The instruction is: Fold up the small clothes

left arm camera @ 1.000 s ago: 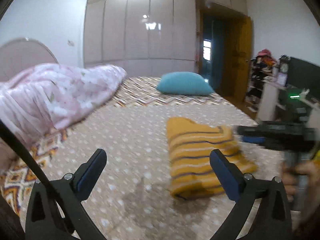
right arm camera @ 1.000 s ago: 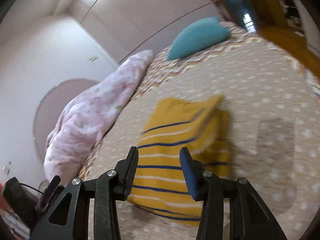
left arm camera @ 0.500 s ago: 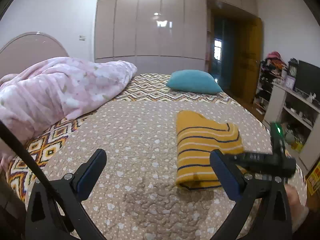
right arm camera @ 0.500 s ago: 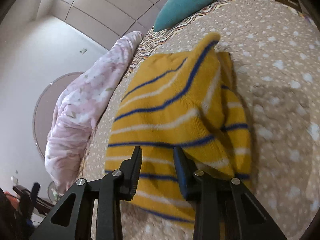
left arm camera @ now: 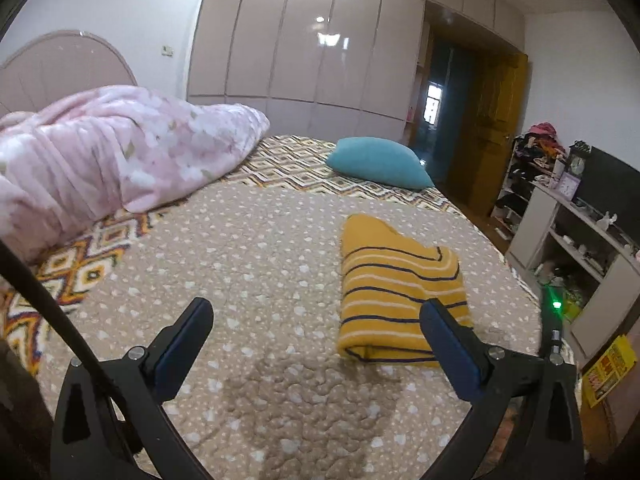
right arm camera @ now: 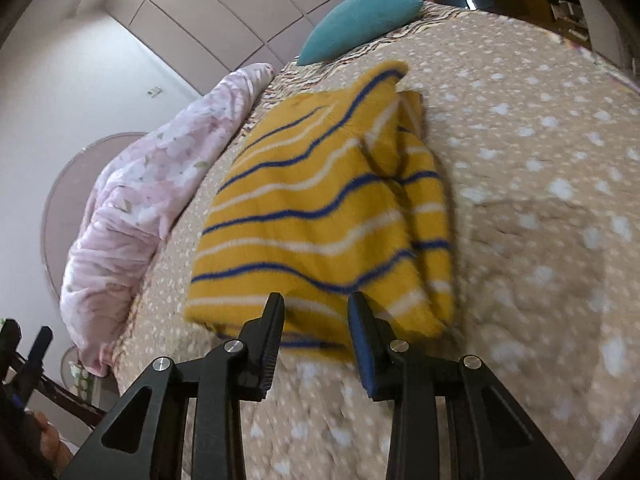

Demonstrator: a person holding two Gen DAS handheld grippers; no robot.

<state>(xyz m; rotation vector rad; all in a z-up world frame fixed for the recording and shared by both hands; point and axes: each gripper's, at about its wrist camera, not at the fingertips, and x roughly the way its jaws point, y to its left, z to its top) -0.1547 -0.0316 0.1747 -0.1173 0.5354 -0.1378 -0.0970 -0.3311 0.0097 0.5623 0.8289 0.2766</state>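
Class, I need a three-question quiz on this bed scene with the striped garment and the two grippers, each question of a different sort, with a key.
1. True or false: the yellow striped sweater lies unfolded, spread flat.
2. Multiple choice: the teal pillow lies A) beyond the sweater, B) on top of it, C) under the pink blanket.
3. Fill in: the left gripper holds ____.

Key: 1 false, it is folded on the bedspread. 2 A. 3 nothing; its jaws stand wide. The right gripper sits at the sweater's near edge.
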